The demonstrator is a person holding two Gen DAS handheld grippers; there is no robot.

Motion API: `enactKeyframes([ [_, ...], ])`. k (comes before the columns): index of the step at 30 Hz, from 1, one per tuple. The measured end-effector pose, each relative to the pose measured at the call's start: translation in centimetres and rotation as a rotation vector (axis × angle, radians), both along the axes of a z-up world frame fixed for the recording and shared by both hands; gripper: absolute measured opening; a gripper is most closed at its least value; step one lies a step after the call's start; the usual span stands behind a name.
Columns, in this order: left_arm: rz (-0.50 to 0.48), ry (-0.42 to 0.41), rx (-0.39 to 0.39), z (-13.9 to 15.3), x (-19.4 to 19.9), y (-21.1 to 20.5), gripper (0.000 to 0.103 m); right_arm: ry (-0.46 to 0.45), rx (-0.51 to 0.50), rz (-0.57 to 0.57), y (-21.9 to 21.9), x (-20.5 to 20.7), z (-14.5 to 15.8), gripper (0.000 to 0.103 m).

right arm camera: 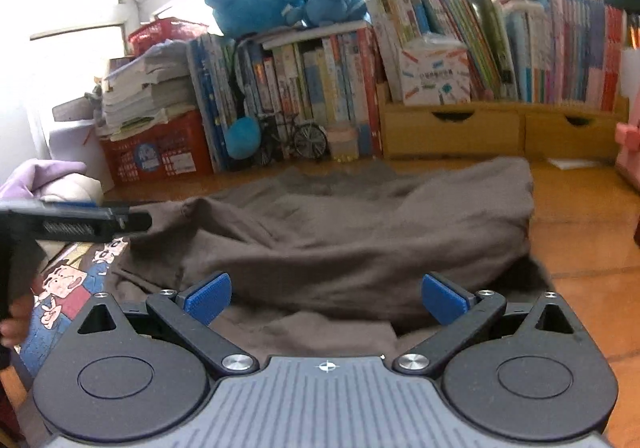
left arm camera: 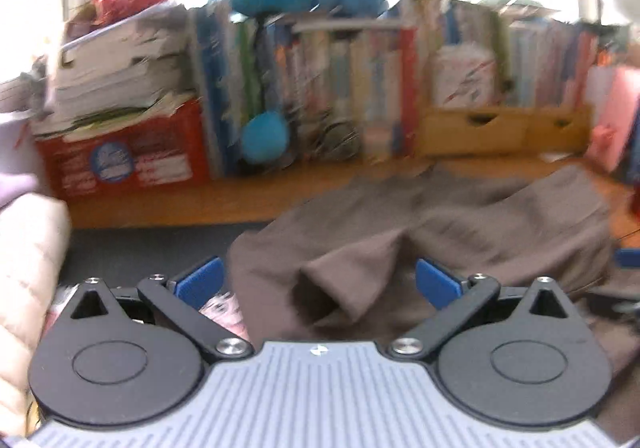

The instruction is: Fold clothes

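Garment (right arm camera: 320,224): brown, rumpled, sprawled across the wooden desk (right arm camera: 580,248) in front of the row of books (right arm camera: 312,88), its near edge under both tools. Left gripper (left arm camera: 318,284) is spread wide with nothing between the pads, lined up on an open sleeve cuff (left arm camera: 332,288), probably so it can pinch that edge. Right gripper (right arm camera: 326,298) is also released and empty, hovering over the near hem, likely to take the matching side. Folding not started as far as I can judge. Left view is blurred, so contact with the cloth is unclear.
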State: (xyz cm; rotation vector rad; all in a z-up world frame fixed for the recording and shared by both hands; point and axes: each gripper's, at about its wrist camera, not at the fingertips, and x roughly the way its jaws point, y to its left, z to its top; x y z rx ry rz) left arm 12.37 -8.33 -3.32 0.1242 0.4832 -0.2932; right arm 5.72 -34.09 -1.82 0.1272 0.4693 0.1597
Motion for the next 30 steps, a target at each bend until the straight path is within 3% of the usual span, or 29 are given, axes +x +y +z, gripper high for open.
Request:
enactKeyframes([
  [3,-0.06,0.016,-0.032,0.5,-0.1,-1.2,0.103,-0.036,-0.062,-0.008,-0.1,0.7,-0.5,0.103],
  [5,-0.049,0.024,-0.009,-0.2,0.1,-2.4,0.103,-0.031,-0.118,-0.027,0.1,1.3,-1.2,0.103],
  [13,-0.022,0.179,0.021,-5.1,2.8,-4.6,0.103,0.098,-0.195,-0.052,0.9,3.2,-2.4,0.103],
  [17,-0.004,0.212,0.027,-6.7,3.1,-4.3,0.103,0.184,-0.232,-0.07,1.4,4.5,-3.2,0.103],
  [24,-0.01,0.193,0.05,-7.4,3.1,-4.5,0.103,0.221,-0.157,-0.062,0.3,5.0,-3.7,0.103],
  [30,-0.013,0.199,0.039,-7.4,3.4,-4.4,0.103,0.224,-0.161,-0.066,0.4,5.1,-3.6,0.103],
])
